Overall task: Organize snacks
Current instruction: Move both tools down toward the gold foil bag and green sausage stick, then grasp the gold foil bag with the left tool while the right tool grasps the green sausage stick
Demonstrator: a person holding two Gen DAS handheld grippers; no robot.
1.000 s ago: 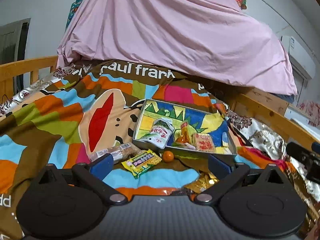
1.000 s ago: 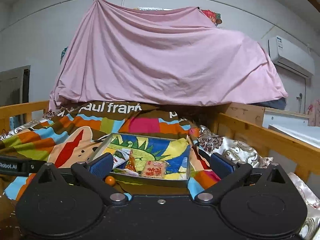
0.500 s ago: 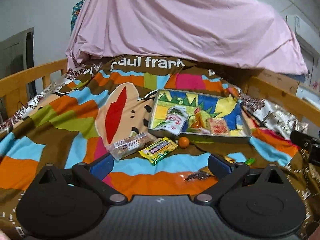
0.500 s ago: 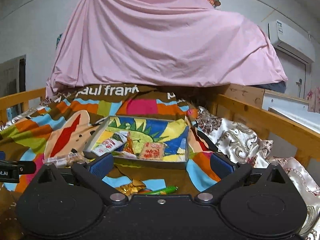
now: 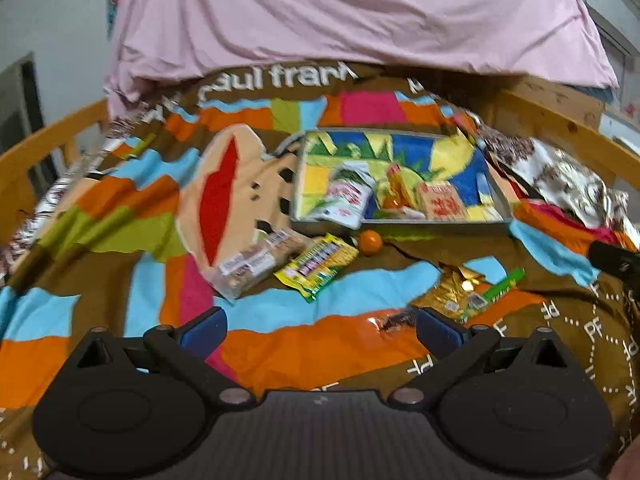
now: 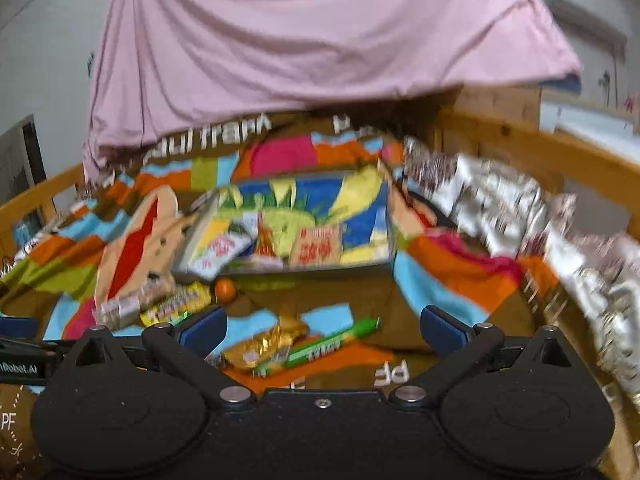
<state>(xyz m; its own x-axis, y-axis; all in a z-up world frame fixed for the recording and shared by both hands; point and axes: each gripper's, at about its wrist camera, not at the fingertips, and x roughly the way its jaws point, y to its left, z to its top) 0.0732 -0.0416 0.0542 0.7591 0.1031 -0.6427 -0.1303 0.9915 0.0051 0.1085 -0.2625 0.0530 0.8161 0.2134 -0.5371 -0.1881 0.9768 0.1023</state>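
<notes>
Both hand-held grippers — left (image 5: 322,326), right (image 6: 323,324) — hover spread and empty over a bed's patterned blanket (image 5: 120,216). Loose snacks — gold packet (image 6: 266,344), green stick (image 6: 332,344) — lie before the tray (image 5: 400,222).

At frame centre a tray (image 5: 404,222) lies on the blanket (image 5: 120,216) holding several packets, with a small ball (image 5: 370,242) just before its lower edge, two packets (image 5: 288,264) lower left of that, and a foil wrapper (image 5: 450,292) and stick pack (image 5: 498,290) lower right.
</notes>
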